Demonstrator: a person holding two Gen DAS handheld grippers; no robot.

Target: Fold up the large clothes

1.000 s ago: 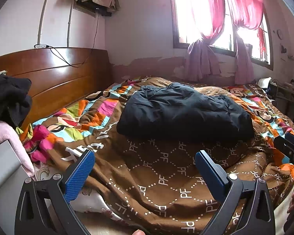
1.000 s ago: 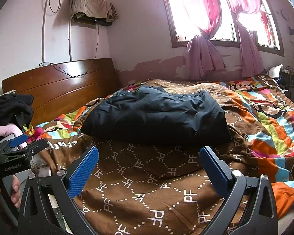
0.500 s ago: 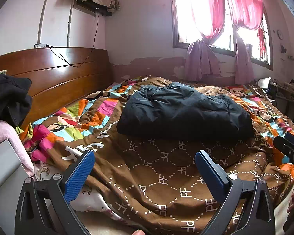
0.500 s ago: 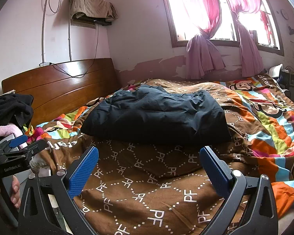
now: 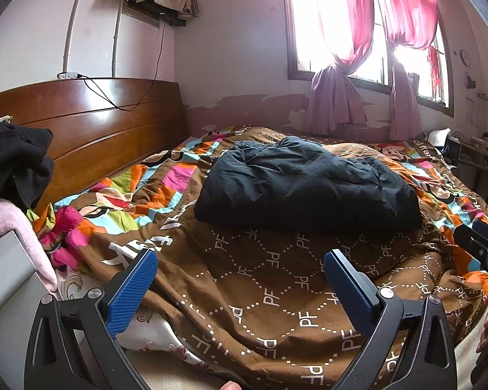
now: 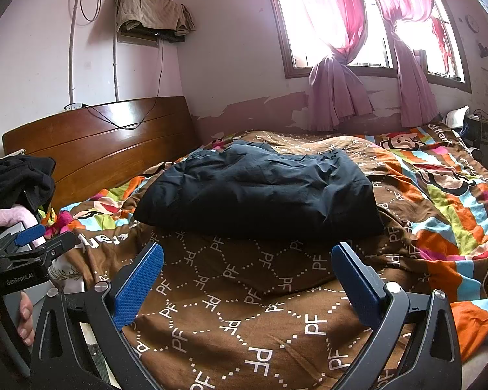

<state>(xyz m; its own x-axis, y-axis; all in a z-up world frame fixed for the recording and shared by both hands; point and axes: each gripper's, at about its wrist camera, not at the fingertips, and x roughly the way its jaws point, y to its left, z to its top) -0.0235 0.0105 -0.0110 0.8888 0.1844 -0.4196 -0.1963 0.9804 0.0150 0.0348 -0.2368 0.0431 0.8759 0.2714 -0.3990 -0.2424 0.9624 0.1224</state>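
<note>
A large dark navy padded garment [image 5: 305,185] lies folded in a thick rectangle on the middle of the bed; it also shows in the right wrist view [image 6: 260,191]. My left gripper [image 5: 240,276] is open and empty, held over the near edge of the bed, short of the garment. My right gripper [image 6: 249,273] is open and empty, likewise in front of the garment and apart from it. The left gripper's side shows at the left of the right wrist view [image 6: 32,250].
A brown and multicoloured quilt [image 5: 276,292] covers the bed. A wooden headboard [image 5: 91,130] stands on the left. Black clothes [image 5: 13,159] and a pink cloth [image 5: 22,227] are piled at the left. A window with pink curtains [image 5: 341,48] is behind.
</note>
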